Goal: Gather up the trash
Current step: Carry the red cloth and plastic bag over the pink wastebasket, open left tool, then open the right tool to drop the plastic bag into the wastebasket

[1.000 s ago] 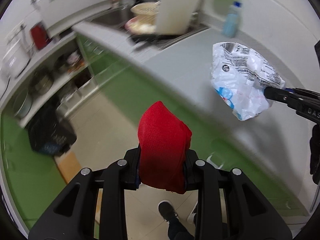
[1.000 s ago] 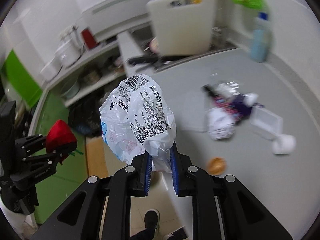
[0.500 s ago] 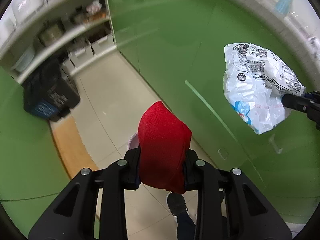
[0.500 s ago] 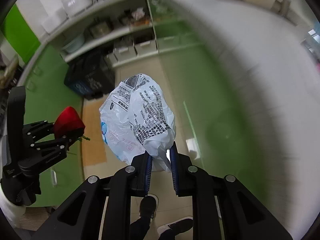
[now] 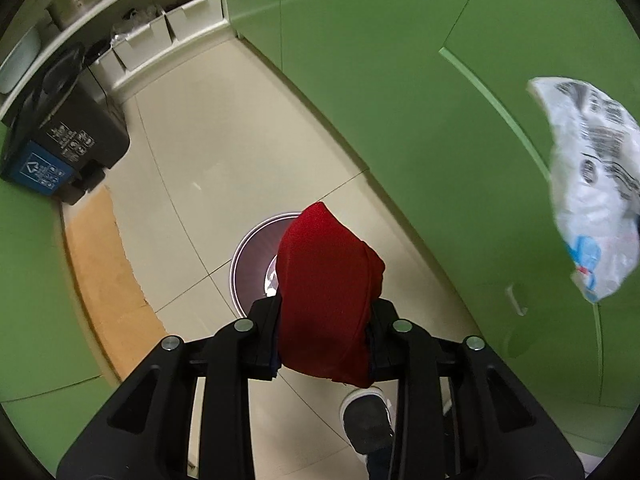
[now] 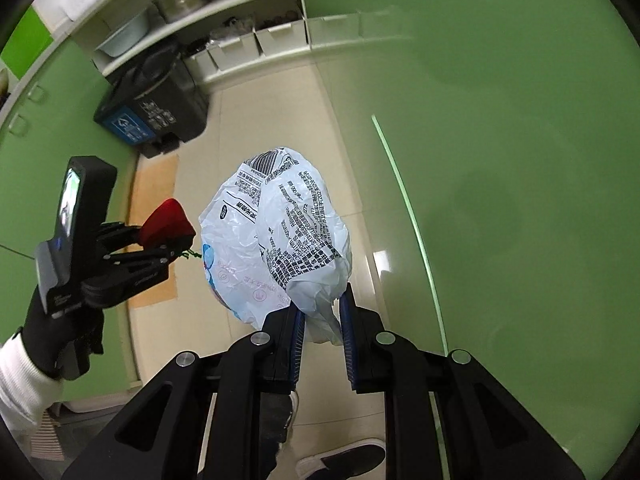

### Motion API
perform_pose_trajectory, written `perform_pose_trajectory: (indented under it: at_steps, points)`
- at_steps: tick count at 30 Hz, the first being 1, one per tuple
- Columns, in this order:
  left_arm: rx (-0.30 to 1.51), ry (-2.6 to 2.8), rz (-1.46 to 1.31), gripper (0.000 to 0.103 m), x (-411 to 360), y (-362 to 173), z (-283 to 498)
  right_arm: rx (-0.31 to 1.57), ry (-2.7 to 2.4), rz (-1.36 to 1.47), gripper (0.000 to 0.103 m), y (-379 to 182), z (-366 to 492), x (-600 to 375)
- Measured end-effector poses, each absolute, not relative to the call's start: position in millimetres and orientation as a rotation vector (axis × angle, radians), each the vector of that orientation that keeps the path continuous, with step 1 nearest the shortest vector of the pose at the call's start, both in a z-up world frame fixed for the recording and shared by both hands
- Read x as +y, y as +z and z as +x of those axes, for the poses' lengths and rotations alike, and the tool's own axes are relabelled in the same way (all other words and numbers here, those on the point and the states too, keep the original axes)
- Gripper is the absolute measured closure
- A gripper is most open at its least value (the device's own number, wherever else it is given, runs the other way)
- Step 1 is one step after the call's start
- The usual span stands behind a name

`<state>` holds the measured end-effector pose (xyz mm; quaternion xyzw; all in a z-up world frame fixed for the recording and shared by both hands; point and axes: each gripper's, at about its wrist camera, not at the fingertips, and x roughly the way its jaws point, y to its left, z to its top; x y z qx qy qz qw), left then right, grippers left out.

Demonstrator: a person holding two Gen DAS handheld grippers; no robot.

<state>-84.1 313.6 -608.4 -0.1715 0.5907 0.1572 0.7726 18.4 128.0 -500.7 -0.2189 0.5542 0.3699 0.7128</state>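
Observation:
A crumpled red mesh wad [image 5: 328, 292] sits between the pads of my left gripper [image 5: 324, 332], whose jaws are opening. Straight below it on the floor stands a round dark bin [image 5: 252, 264] with a pale rim, partly hidden by the wad. My right gripper [image 6: 322, 320] is shut on the tail of a crumpled white printed plastic bag [image 6: 280, 232], which hangs at the right edge of the left wrist view, the bag [image 5: 592, 192] in front of the green doors. In the right wrist view the left gripper [image 6: 168, 244] and red wad [image 6: 166, 220] are to the left.
Green cabinet doors [image 5: 400, 80] rise on the right. A black recycling bin with a blue label [image 5: 60, 128] stands at the back left, below shelves with white boxes [image 5: 168, 28]. A brown mat [image 5: 104, 280] lies on the tiled floor. The person's shoe [image 5: 368, 420] is near.
Both grippers have sunk from counter height toward the floor, still holding their loads. The counter has left the view and the round bin has appeared under the left gripper.

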Motion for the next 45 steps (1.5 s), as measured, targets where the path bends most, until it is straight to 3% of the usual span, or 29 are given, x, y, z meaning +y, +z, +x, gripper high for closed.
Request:
perform_pose_trajectory:
  at_steps: [2,4,6,9,26,40,43,45]
  points:
    - [1.277,0.345,-0.369,0.067,315.4,-623.7,-81.4,1.234,0.817,-0.485,0.086,-515.2,20.2,121.0]
    - [1.271,0.349,-0.367,0.055,317.1,-636.6,-78.4,1.232,0.816,-0.49,0.086,-526.5,21.2,118.5]
    - [1.263,0.356,-0.373,0.022,318.6,-648.0,-77.0,1.236,0.814,-0.494,0.086,-538.2,20.5,124.3]
    - [1.251,0.374,-0.376,0.003,323.7,-656.5,-78.1,1.247,0.813,-0.5,0.086,-550.8,18.9,126.7]
    - [1.261,0.491,-0.498,0.003,359.9,-621.7,-157.2,1.269,0.964,-0.568,0.086,-578.1,-16.9,195.7]
    - [1.227,0.566,-0.539,0.003,373.4,-601.7,-230.1,1.315,1.034,-0.684,0.083,-648.5,-48.6,263.9]
    - [1.216,0.582,-0.538,0.003,376.0,-599.6,-237.0,1.304,1.027,-0.691,0.064,-661.0,-49.9,268.7]
    - [1.211,0.592,-0.539,0.003,378.6,-599.2,-241.1,1.289,1.023,-0.682,0.025,-662.5,-52.3,268.6]
